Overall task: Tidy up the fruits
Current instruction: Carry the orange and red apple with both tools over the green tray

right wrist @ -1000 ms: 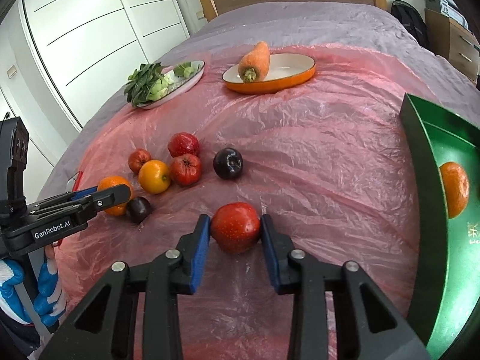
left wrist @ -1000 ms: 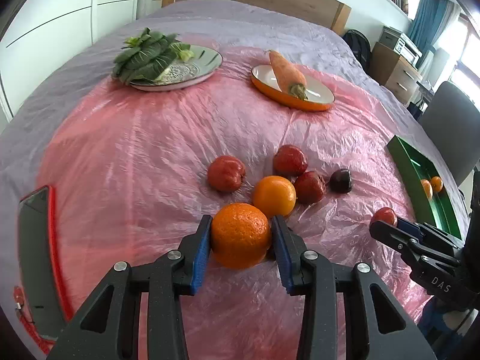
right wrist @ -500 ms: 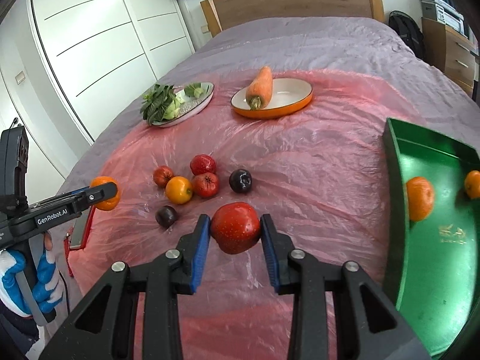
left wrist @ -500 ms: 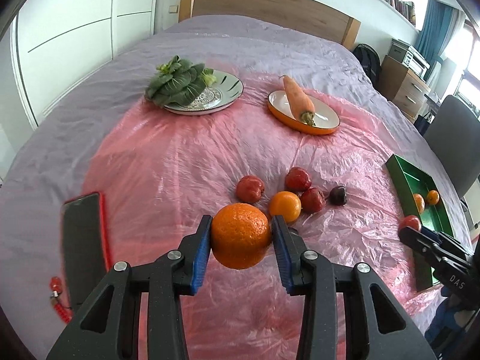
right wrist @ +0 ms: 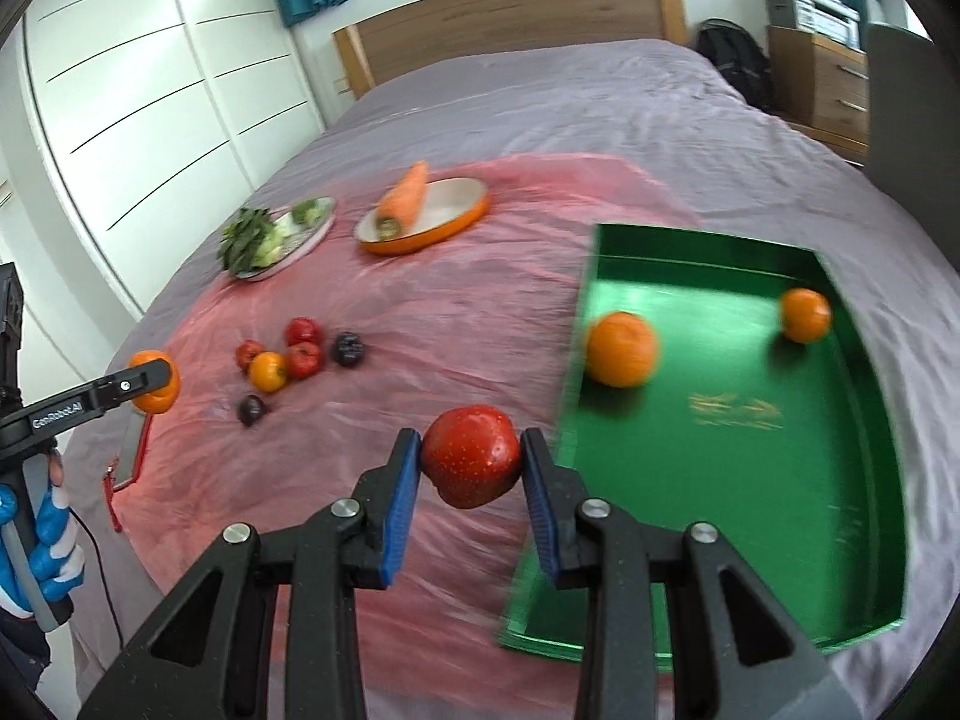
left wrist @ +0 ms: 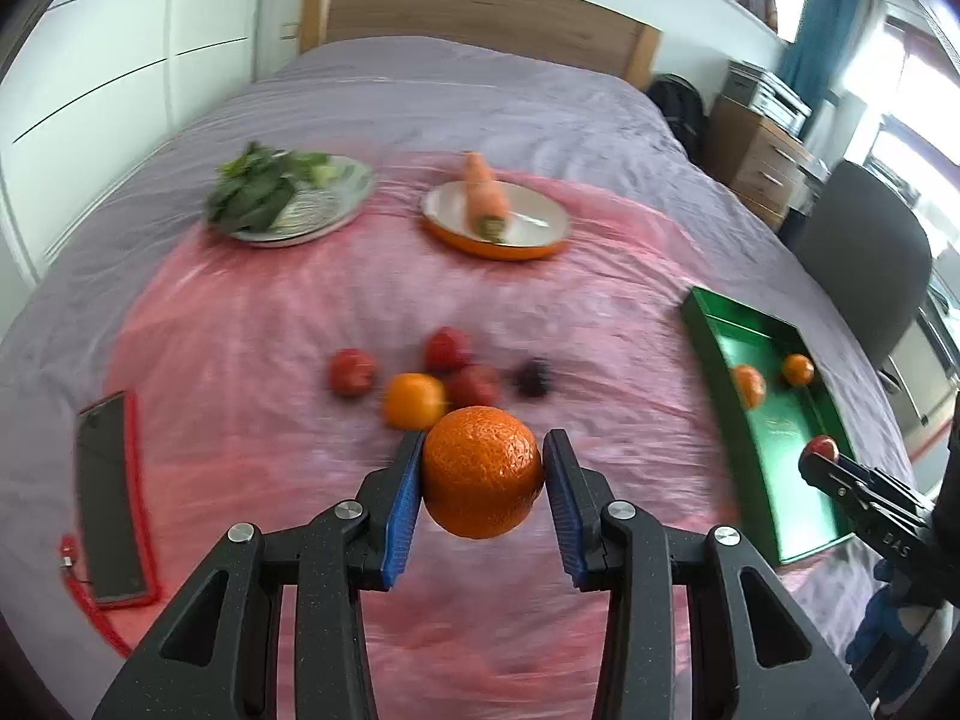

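The left gripper [left wrist: 483,471] is clenched on a round, dimpled orange [left wrist: 482,471], which sits between its blue pads, above the pink plastic sheet [left wrist: 252,312] and well left of the shallow green metal tray [right wrist: 720,450]. The right gripper [right wrist: 471,459] grasps a glossy red apple [right wrist: 471,456] the same way, just beside the tray's left rim. Two small oranges [right wrist: 621,348] lie in the tray. A cluster of loose red, orange and dark fruits [right wrist: 294,357] lies on the sheet, well left of the tray.
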Available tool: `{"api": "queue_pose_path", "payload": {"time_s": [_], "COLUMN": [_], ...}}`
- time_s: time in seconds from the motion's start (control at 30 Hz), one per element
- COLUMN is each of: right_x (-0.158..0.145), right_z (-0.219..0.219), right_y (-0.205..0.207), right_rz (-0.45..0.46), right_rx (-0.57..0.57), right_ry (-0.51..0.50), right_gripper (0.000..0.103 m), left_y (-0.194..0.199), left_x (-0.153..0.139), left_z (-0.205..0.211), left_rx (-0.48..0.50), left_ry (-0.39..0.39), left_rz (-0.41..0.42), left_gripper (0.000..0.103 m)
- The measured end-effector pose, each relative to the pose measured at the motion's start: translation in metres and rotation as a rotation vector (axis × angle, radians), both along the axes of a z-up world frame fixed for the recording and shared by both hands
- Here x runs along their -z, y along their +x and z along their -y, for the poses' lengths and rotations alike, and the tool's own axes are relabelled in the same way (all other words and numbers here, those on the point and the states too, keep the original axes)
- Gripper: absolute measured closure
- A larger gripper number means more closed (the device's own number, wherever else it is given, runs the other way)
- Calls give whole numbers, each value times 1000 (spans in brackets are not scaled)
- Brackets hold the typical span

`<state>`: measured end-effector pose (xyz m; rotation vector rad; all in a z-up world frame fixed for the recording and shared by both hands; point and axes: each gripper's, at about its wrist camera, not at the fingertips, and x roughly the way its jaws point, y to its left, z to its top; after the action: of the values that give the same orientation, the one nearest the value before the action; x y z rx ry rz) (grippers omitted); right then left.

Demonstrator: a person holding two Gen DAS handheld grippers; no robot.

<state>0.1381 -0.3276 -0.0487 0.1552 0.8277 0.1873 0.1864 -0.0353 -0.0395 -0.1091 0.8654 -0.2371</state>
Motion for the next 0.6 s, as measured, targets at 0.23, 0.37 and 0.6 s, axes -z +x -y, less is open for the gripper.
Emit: {"api": "queue_pose_path", "payload": {"time_s": [0.23,0.37,0.6], "right_x": [0,0,10], "right_z": [57,87,123], "right_y": [-9,0,27], "right_rz": [-5,-6,-32], "right_rx": [76,105,129], "right_ry": [-21,-28,-45], "right_gripper": [43,43,43], "left_y": [2,5,8], "left_x": [-8,-8,7], "left_z": [82,136,219], "left_rx": [134,219,341], "left_ry": [-25,-36,-26], "left_rz": [-7,-21,-61], "left_gripper": [68,68,68]}}
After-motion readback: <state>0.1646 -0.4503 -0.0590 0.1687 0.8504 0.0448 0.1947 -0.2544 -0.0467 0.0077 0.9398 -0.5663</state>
